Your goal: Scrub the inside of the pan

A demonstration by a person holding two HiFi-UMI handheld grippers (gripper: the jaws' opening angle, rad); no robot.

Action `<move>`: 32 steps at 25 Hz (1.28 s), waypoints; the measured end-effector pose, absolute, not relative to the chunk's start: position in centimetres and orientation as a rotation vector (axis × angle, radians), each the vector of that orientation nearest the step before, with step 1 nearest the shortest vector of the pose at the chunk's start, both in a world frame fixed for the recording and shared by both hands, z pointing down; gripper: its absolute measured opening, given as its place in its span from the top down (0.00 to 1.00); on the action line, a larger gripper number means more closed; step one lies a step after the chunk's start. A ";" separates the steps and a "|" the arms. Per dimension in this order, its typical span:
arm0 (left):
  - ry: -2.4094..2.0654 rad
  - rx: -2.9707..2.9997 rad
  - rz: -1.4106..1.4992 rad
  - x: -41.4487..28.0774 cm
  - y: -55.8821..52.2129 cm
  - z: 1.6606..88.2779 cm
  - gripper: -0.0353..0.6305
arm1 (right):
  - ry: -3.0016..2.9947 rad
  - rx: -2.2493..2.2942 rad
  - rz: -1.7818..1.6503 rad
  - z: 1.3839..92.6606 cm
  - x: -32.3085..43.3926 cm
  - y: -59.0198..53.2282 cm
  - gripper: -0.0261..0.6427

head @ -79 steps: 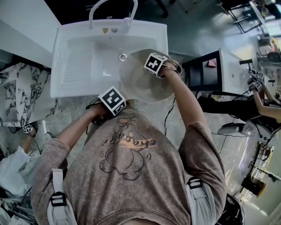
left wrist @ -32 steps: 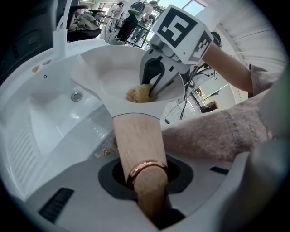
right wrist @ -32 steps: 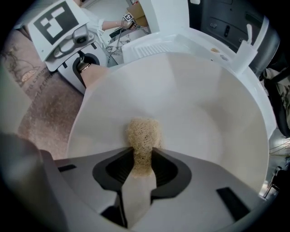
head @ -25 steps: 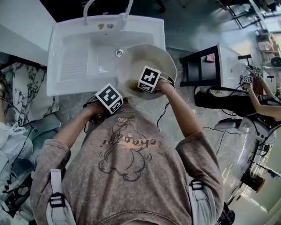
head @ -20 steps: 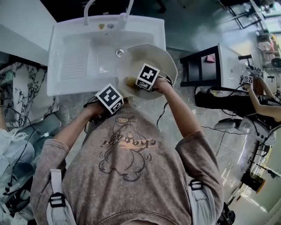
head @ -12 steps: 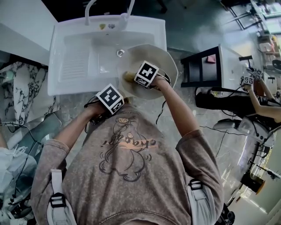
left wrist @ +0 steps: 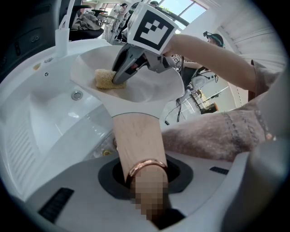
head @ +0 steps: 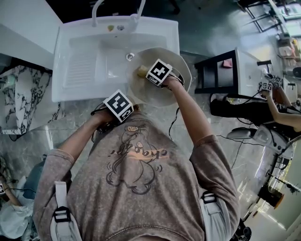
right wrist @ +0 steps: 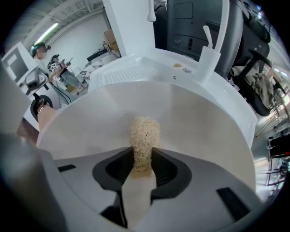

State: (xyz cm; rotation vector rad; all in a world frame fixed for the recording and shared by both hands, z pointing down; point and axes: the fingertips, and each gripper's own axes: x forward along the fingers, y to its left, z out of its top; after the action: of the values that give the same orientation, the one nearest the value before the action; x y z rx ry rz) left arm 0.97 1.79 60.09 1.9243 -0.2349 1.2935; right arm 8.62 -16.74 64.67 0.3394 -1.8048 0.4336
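Scrubbing step here: my right gripper (right wrist: 142, 168) fingers pinch the scrubber (right wrist: 144, 134) against the inside of the pan (right wrist: 206, 129), over the sink (head: 84, 63). My left gripper (left wrist: 146, 177) fingers clamp the handle (left wrist: 136, 138). Next I'd drag it nearer, pressing steadily.

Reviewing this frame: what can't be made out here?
- Left gripper view: end of the pan handle inside the left hand-held gripper, blurred over.
- Right gripper view: pan surface beneath the sponge held by the right hand-held gripper.
- Head view: top of the faucet, cut off by the upper edge.
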 end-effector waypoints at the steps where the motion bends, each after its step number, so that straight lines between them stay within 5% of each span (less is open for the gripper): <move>1: -0.235 1.925 1.293 0.9 1.8 60.1 0.79 | -1.794 0.353 0.418 64.7 9.0 -17.2 0.76; 32: -0.215 1.924 1.288 0.9 1.7 60.1 0.79 | -1.477 0.289 0.371 63.9 18.6 -16.0 0.76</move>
State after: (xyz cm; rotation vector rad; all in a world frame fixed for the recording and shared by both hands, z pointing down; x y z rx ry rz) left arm 0.87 1.67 60.12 1.9238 -0.2154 1.2880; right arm 18.57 -16.01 63.92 0.2887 -1.4774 0.3711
